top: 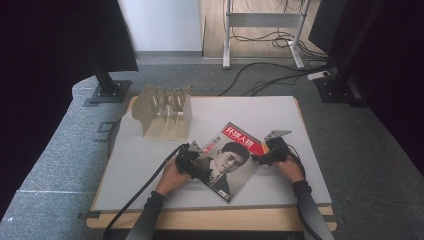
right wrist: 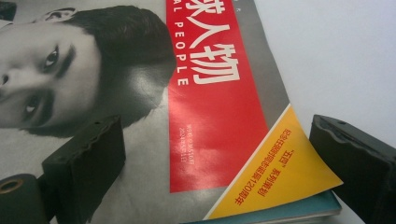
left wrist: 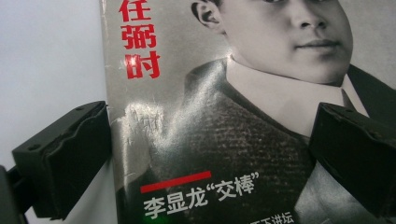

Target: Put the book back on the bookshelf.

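Forearms in dark sleeves come in from the near edge of the surface (top: 150, 197), each hand holding one pair of tongs. The left tongs (top: 192, 162) are at the left edge of the magazine (top: 232, 160), and in the left gripper view their jaws stand wide apart, one jaw over the bare surface just beside the cover's edge, the other jaw over the dark jacket printed on the cover; they grip nothing. The right tongs (top: 267, 156) are at the magazine's right corner, also open: in the right gripper view one jaw is over the printed hair and the other is just beside the yellow corner, which curls up a little from the pages below. The magazine lies flat, turned at an angle, in the middle of the surface. Farther back, near the left rear corner, stands a beige rack (top: 165, 112), well apart from the magazine.
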Demonstrator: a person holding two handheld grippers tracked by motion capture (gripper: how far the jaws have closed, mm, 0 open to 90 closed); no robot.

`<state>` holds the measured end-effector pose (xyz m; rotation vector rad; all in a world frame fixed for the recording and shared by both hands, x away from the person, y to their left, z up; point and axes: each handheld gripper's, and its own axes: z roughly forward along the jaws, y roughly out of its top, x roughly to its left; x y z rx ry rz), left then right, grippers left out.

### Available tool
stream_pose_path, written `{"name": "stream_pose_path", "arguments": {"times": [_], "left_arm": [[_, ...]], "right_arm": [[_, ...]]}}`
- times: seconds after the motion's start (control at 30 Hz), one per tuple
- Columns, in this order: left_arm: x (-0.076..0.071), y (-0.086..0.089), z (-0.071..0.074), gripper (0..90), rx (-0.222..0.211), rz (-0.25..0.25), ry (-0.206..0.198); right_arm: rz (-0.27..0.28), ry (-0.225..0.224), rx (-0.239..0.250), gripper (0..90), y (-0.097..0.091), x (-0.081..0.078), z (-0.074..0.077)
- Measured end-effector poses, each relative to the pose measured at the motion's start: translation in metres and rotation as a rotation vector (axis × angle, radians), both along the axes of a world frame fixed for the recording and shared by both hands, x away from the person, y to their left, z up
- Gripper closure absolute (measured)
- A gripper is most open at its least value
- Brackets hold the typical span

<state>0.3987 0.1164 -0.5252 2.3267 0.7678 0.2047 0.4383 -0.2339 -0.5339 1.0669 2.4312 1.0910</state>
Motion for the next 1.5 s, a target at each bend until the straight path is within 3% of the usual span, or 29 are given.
{"name": "stream_pose_path", "arguments": {"times": [0.4, 0.63, 0.77, 0.83, 1.03, 1.17, 1.27, 1.4, 1.5], "left_arm": [[-0.026, 0.009, -0.001, 0.0, -0.016, -0.013, -0.007], [-0.030, 0.009, -0.002, 0.0, -0.017, -0.014, -0.013], [-0.036, 0.008, -0.002, 0.0, -0.016, -0.009, -0.013], [-0.041, 0.006, -0.001, 0.0, -0.016, -0.010, -0.012], [-0.055, 0.004, 0.000, 0.0, -0.001, -0.051, -0.001], [-0.049, 0.012, 0.004, 0.0, -0.035, -0.063, 0.055], [-0.040, 0.023, 0.008, 0.0, -0.004, -0.021, 0.003], [-0.024, 0.042, 0.016, 0.0, -0.009, 0.065, -0.047], [-0.012, 0.053, 0.016, 0.0, -0.001, 0.123, -0.061]], "right_arm": [[0.001, -0.006, -0.007, 4.4, 0.007, -0.032, 0.000], [-0.086, -0.009, -0.036, 5.3, -0.011, -0.057, 0.006], [-0.084, -0.009, -0.066, 8.8, -0.014, -0.076, 0.004], [-0.081, -0.013, -0.058, 9.2, -0.012, -0.082, 0.002], [-0.094, -0.031, -0.071, 5.0, -0.007, -0.082, 0.002], [-0.111, -0.019, -0.061, 1.0, -0.008, -0.077, 0.000], [-0.119, -0.013, -0.060, 0.0, -0.008, -0.073, -0.001], [-0.127, -0.012, -0.060, 0.0, -0.007, -0.069, -0.001], [-0.131, -0.017, -0.062, 0.0, -0.005, -0.064, -0.001]]}}
